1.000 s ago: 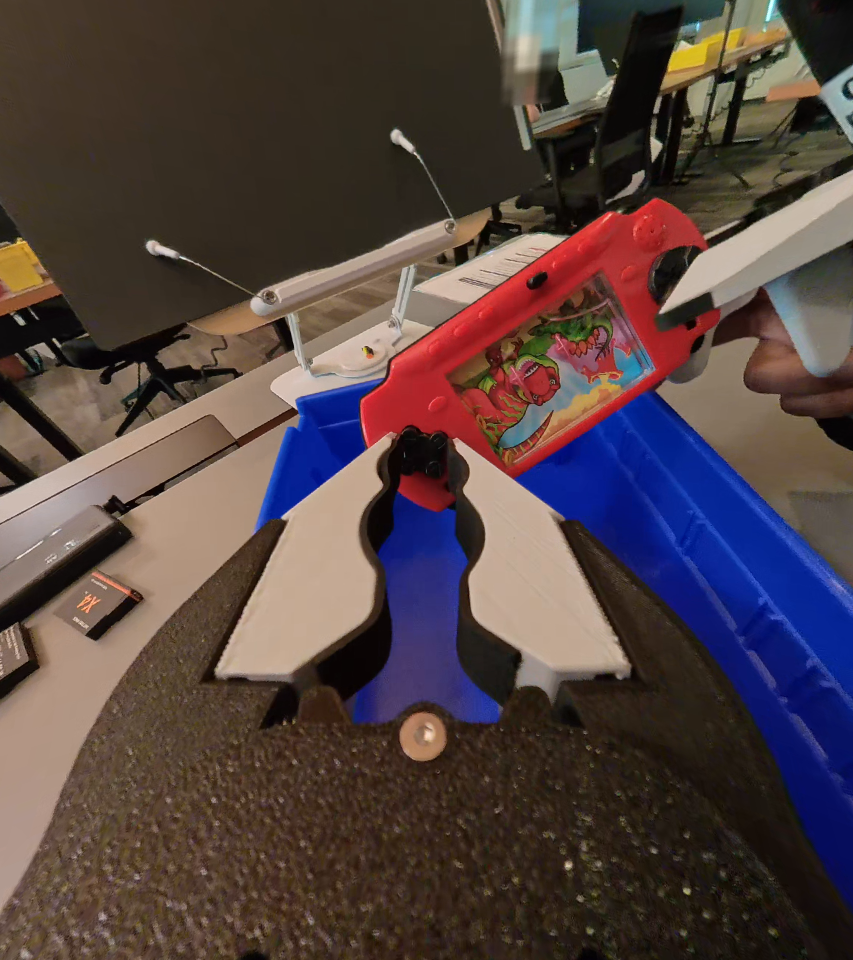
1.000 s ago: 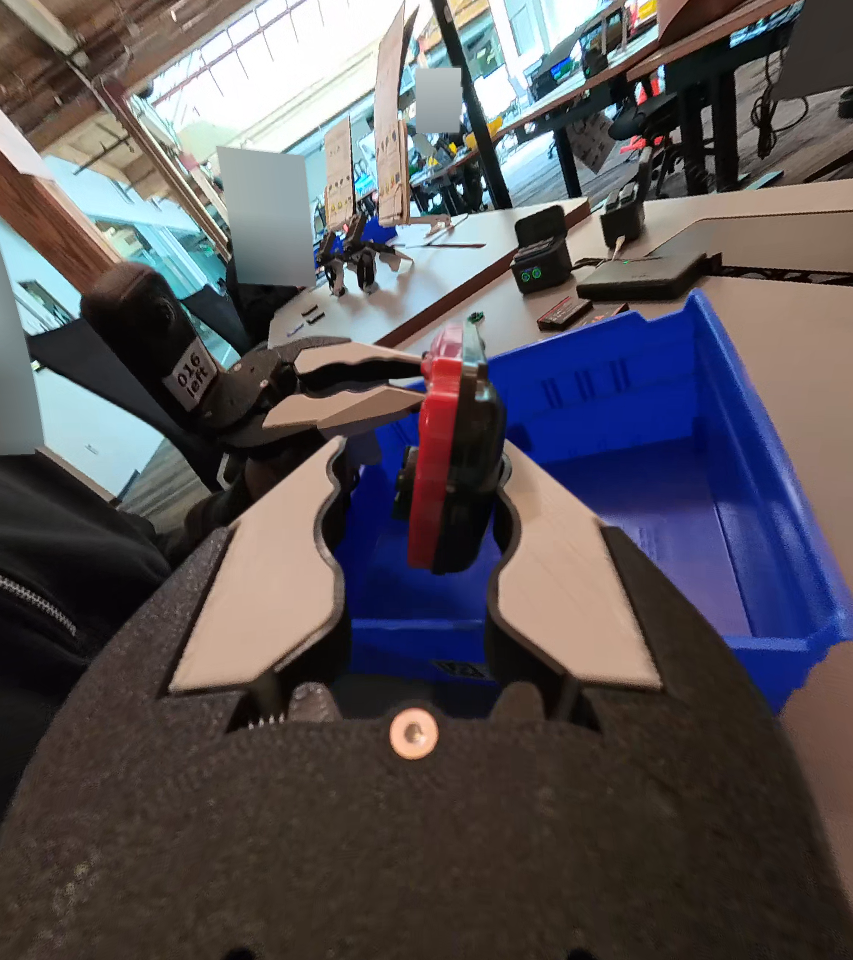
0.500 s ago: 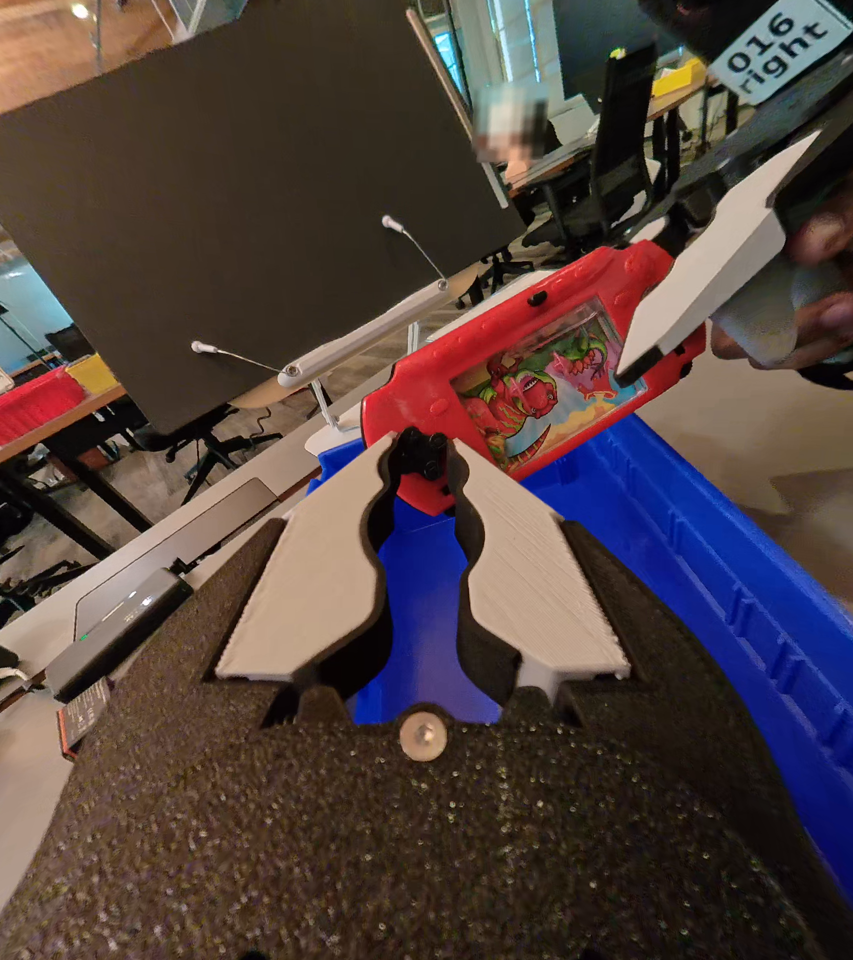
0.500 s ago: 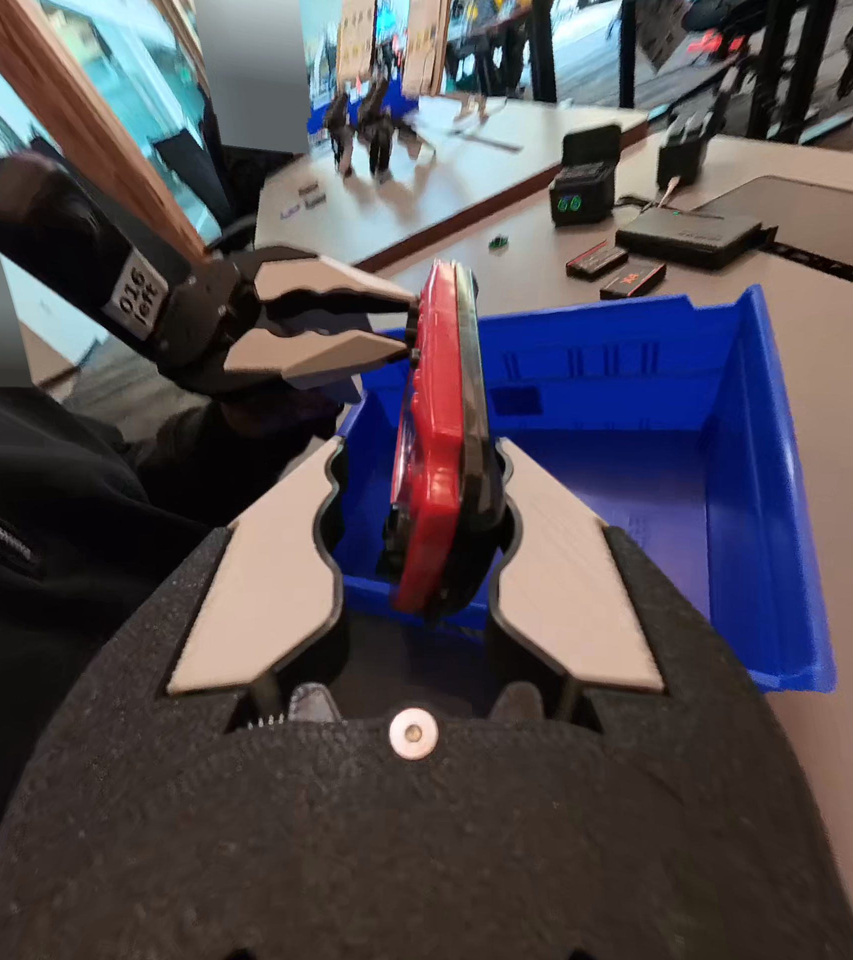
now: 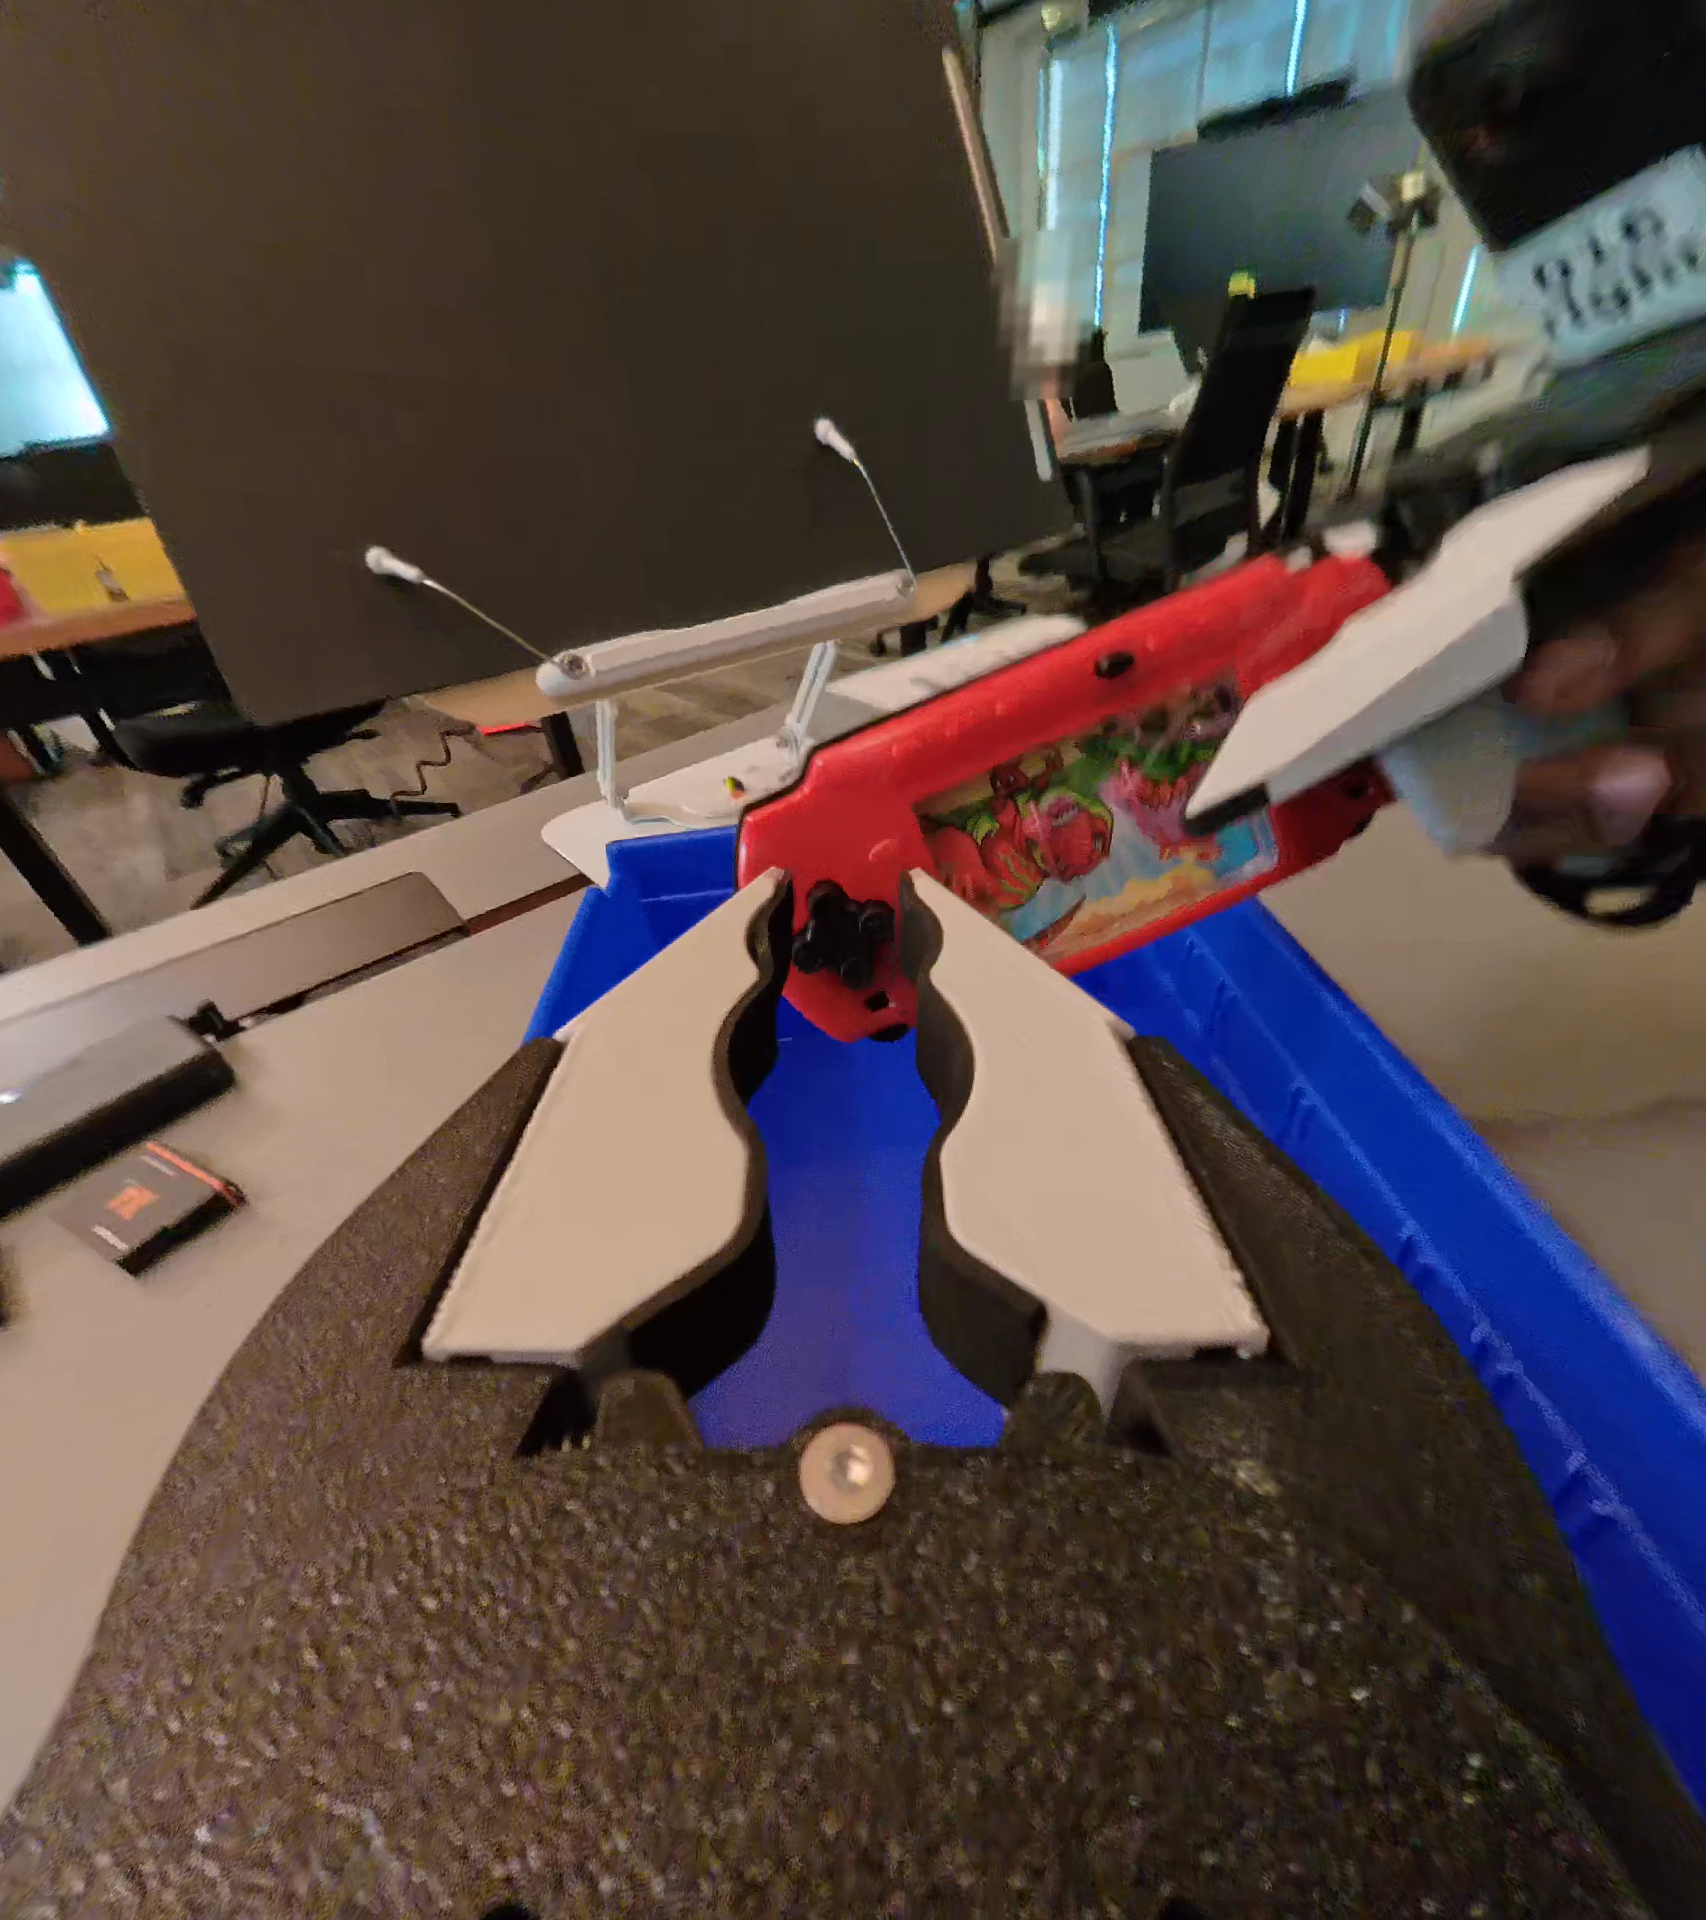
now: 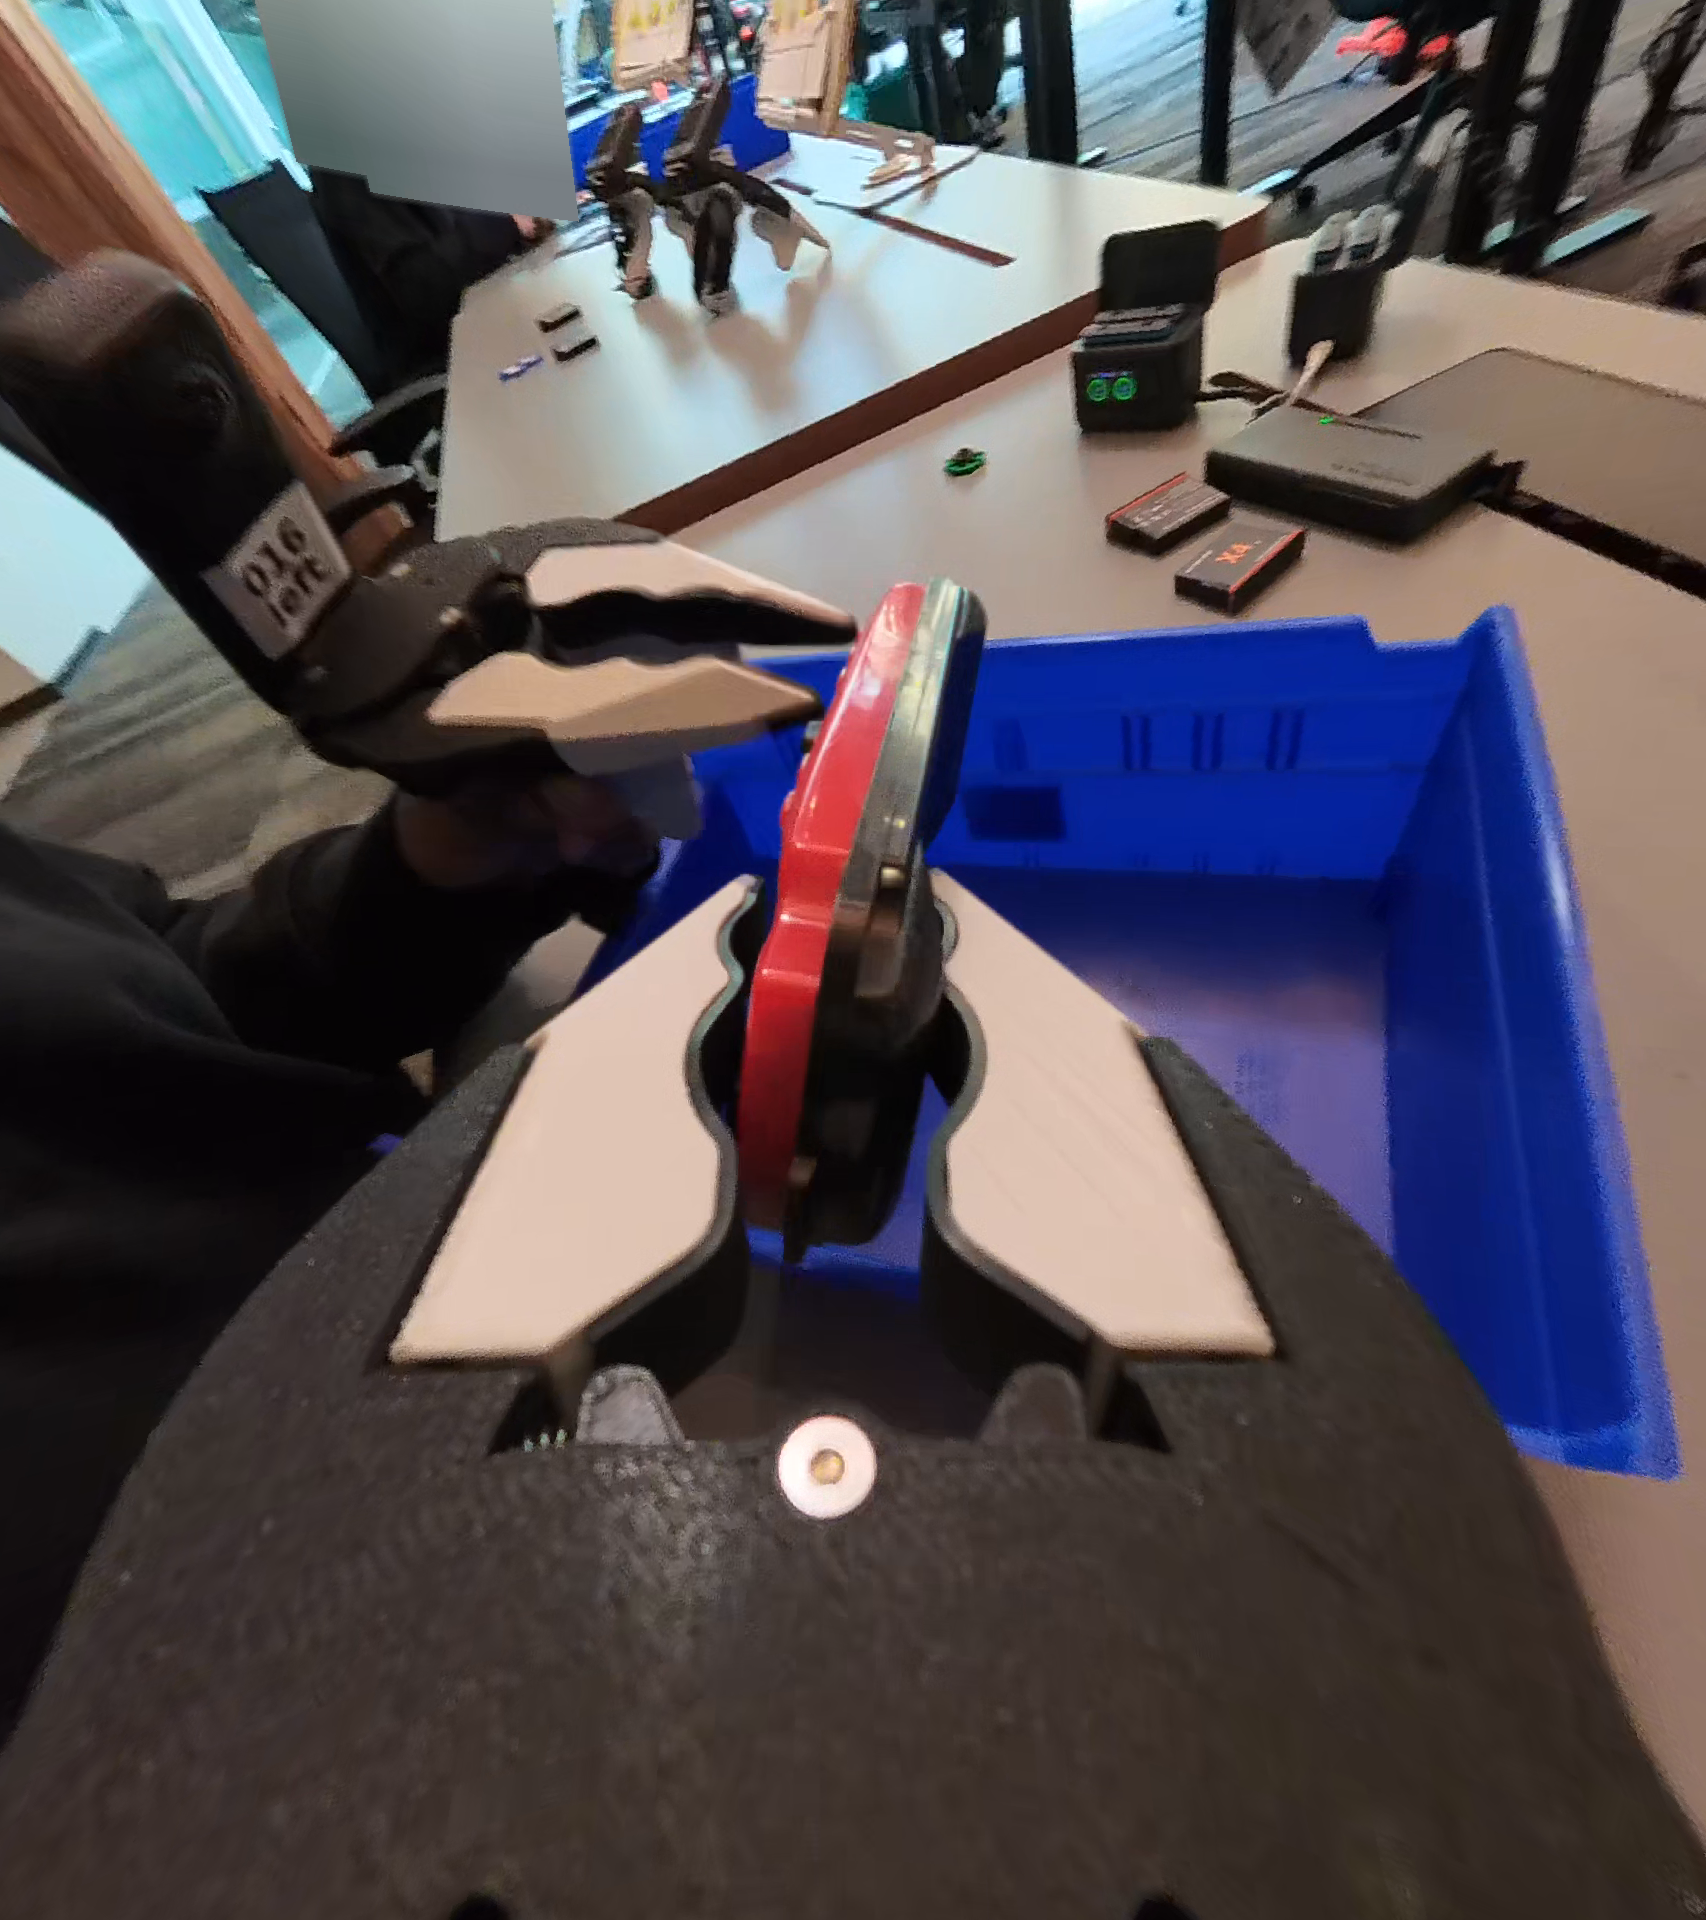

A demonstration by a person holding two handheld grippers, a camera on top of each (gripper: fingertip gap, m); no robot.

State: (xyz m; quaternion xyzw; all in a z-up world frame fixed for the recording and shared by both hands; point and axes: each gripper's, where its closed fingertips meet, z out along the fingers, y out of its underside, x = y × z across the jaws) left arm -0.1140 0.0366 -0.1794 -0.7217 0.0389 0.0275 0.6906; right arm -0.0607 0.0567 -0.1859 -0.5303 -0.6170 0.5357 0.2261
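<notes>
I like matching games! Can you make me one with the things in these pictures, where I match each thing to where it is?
Things:
1. red toy game
2. blue bin
3. small black cards
4. left gripper

Places:
A. lying flat on the table beyond the bin
B. held in the air over the bin
C. standing on the table under the toy
D. around the black knob at one end of the toy

Pairs: 1-B, 2-C, 3-A, 4-D
</notes>
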